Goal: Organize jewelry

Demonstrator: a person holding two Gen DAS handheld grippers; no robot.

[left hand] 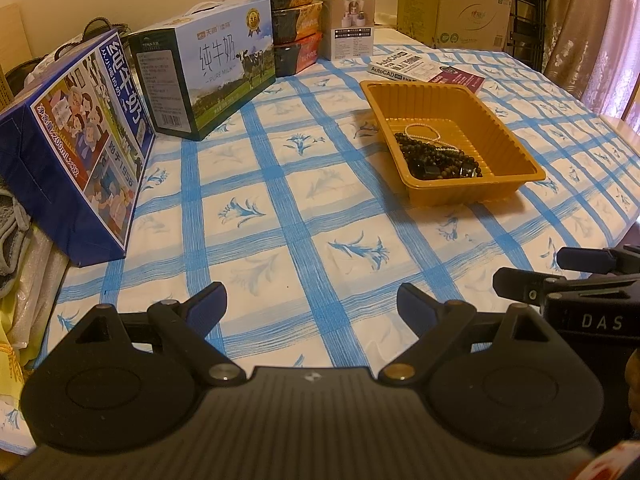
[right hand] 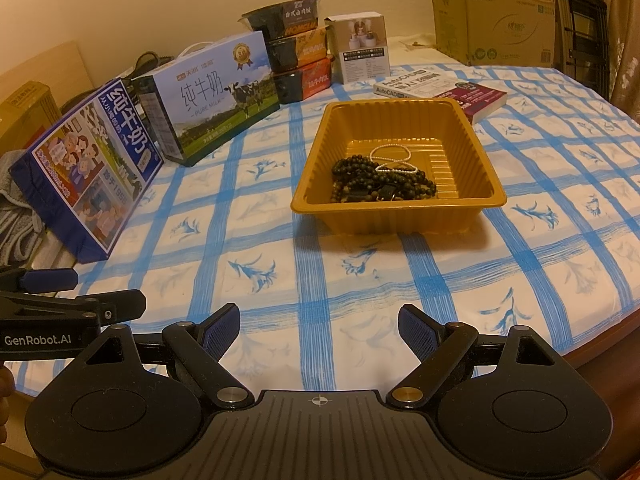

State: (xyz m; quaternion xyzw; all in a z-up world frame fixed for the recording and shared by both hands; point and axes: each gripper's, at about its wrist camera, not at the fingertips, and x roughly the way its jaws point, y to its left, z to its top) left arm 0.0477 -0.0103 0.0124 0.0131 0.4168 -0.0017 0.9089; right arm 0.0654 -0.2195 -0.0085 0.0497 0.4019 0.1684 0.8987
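Note:
An orange plastic tray sits on the blue-checked tablecloth. Inside it lie dark bead strands tangled together, with a thin white pearl chain on top. My left gripper hovers open over bare cloth near the table's front edge, well short of the tray, nothing between its fingers. My right gripper is likewise open and empty, with the tray straight ahead of it. Each gripper shows at the edge of the other's view.
Two milk cartons stand along the left. Stacked food bowls, a small white box and a book line the back. A cardboard box stands at the far right. The table edge curves at the right.

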